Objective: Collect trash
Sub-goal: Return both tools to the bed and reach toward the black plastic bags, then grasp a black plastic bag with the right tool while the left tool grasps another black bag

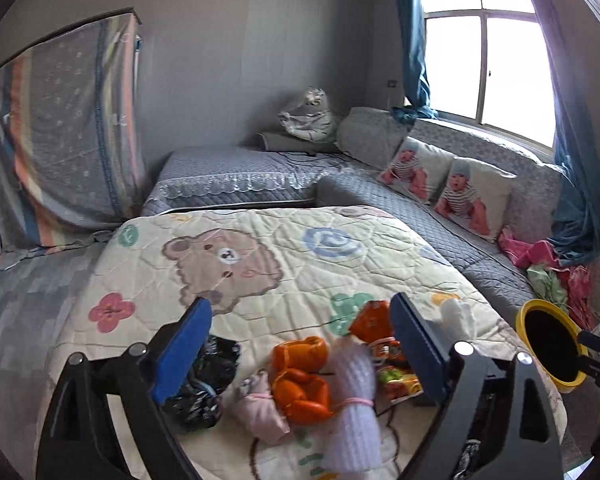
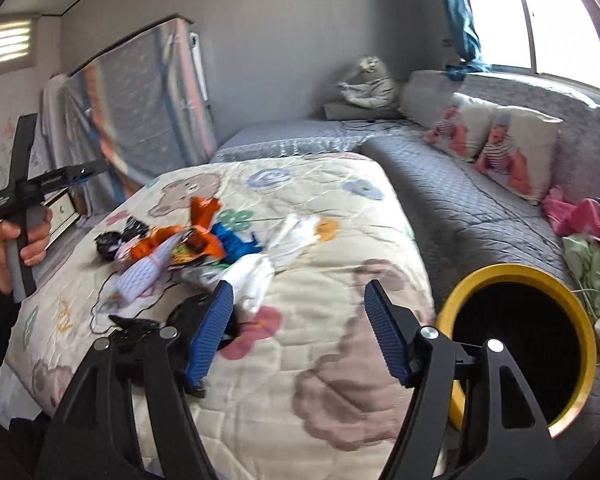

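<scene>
Both grippers spread wide, nothing gripped.
L gripper (image 1: 300, 344) is held over trash pile (image 1: 320, 376) mid-quilt (image 1: 300, 248); R gripper (image 2: 300, 332) is held nr quilt's right edge, beside yellow bin (image 2: 580, 344); no contact seen.

The lilac ribbed bundle (image 1: 354, 408) is smearing with motion blur — its lower end is running off the bottom edge. The left gripper's right finger (image 1: 414, 350) is covering part of the snack wrappers (image 1: 396, 380). The yellow bin (image 2: 520, 344) is showing only darkness inside — contents cannot be told.
</scene>
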Demonstrator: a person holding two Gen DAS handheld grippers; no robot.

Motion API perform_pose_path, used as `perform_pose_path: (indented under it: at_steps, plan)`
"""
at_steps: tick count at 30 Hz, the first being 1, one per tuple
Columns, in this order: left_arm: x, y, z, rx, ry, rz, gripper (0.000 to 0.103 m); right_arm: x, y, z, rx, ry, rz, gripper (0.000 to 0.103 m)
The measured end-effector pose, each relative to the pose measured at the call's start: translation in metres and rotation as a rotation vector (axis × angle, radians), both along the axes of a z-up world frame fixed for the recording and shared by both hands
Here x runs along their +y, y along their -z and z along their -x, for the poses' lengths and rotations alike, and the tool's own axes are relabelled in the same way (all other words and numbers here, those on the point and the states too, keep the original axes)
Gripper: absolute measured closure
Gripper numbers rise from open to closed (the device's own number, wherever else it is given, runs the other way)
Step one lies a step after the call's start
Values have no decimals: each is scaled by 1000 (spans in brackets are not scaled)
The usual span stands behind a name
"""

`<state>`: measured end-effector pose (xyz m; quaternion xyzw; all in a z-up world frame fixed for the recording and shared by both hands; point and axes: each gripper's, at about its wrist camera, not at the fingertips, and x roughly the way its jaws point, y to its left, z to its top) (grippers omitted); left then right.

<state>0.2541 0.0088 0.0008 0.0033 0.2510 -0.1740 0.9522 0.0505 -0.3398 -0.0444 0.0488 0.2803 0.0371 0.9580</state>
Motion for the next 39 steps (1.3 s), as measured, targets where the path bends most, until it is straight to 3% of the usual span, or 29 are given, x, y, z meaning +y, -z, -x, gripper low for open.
perform_pose_path:
  at_steps: [7,11,19,39]
  plan:
    - [54,39,15,34,-96,15,8,86,25,1,39,-168,92,30]
    - [72,59,21,59,-122,20,8,106,35,3,57,-197,132,27]
    - [83,82,18,88,-113,-35,8,123,46,5,79,-211,178,25]
    - [61,93,-27,154,-73,-73,8,150,53,-13,62,-262,240,24]
